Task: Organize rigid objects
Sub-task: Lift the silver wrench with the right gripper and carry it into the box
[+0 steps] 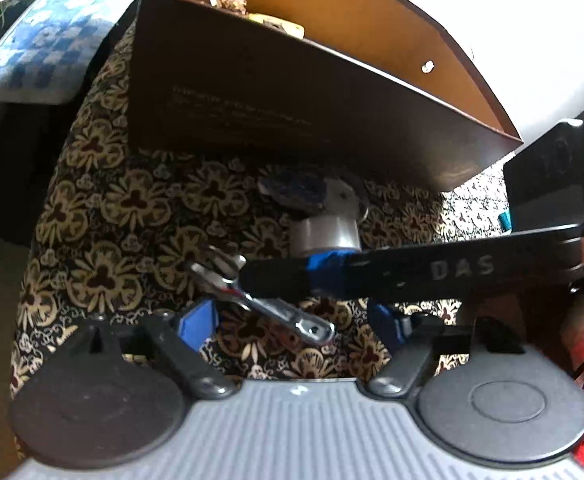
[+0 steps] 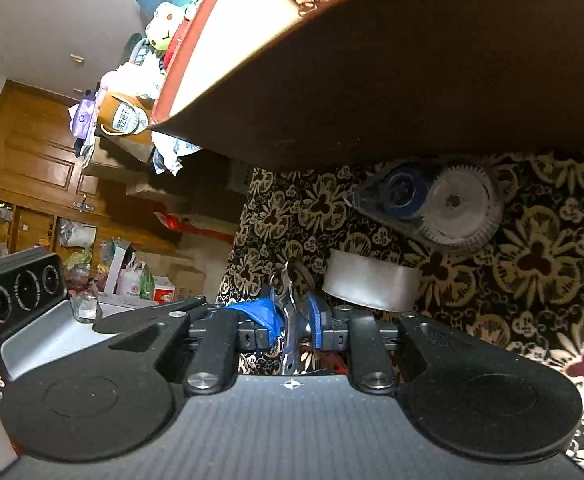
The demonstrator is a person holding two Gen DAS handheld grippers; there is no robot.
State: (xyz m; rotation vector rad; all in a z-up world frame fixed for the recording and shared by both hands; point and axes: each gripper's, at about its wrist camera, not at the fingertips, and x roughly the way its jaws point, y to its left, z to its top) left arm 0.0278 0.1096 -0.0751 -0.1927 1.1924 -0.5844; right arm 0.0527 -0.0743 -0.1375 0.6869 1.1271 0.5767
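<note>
The right tongs (image 2: 292, 320) are pinched shut on a shiny metal nail clipper (image 1: 260, 300), held just over the patterned surface (image 1: 132, 200); the left tongs (image 1: 292, 320) gape wide and empty beneath it. A tape roll (image 2: 372, 284) and correction-tape dispenser (image 2: 432, 204) lie by the brown box's (image 1: 292, 100) near wall, awaiting sorting; the box already holds several items.

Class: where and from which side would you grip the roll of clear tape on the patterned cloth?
Grip the tape roll across its curved outer wall, coming from above. It appears to lie flat, so the wall offers two opposite faces; approach from the side away from the correction tape.
</note>
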